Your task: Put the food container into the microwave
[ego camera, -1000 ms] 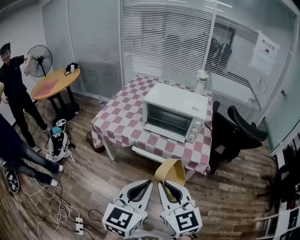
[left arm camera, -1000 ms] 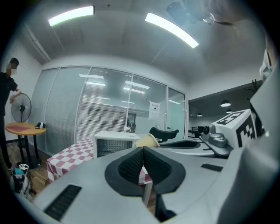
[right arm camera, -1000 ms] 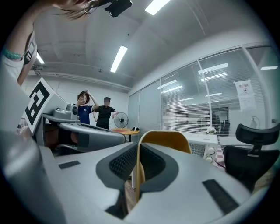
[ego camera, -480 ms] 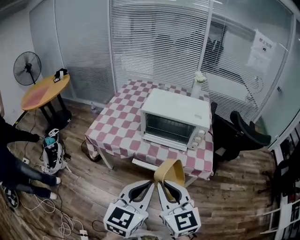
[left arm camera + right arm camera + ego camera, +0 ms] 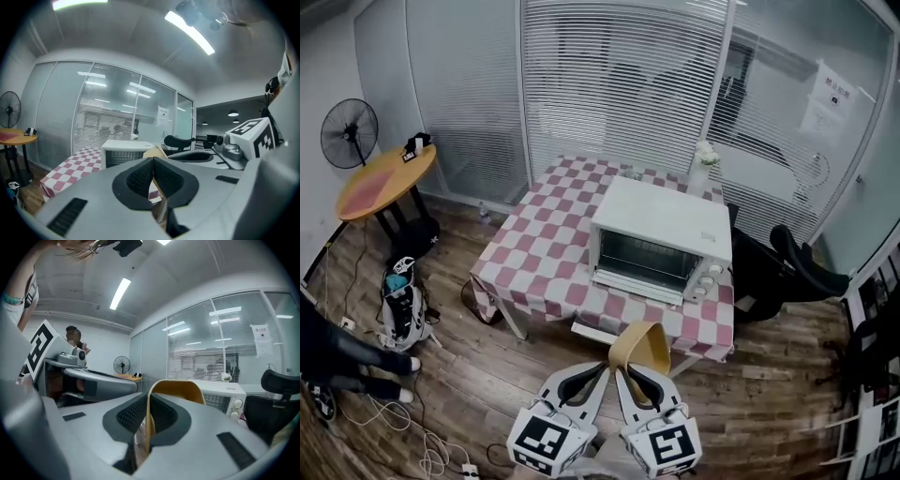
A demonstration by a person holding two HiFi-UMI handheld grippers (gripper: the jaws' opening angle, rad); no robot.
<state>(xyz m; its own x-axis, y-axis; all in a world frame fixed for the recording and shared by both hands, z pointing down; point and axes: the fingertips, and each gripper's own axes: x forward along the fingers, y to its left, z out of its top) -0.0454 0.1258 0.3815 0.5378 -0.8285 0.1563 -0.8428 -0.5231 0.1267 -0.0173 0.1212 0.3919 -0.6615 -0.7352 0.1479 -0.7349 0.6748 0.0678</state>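
A white microwave with its door closed stands on a pink-and-white checkered table. Low in the head view, well short of the table, my two grippers are side by side. My right gripper is shut on the rim of a tan food container, which sticks up past the jaws toward the table. In the right gripper view the container rises from between the shut pads, with the microwave beyond. My left gripper is shut on nothing. Its own view shows the microwave ahead.
A black office chair stands right of the table. A round orange table and a fan are at the far left. A backpack, cables and a person's legs are on the wooden floor at left. Glass walls with blinds stand behind.
The view has swung to the right and the person standing at the left has left the picture. The table and microwave sit slightly nearer. Both grippers keep their pose and grip.
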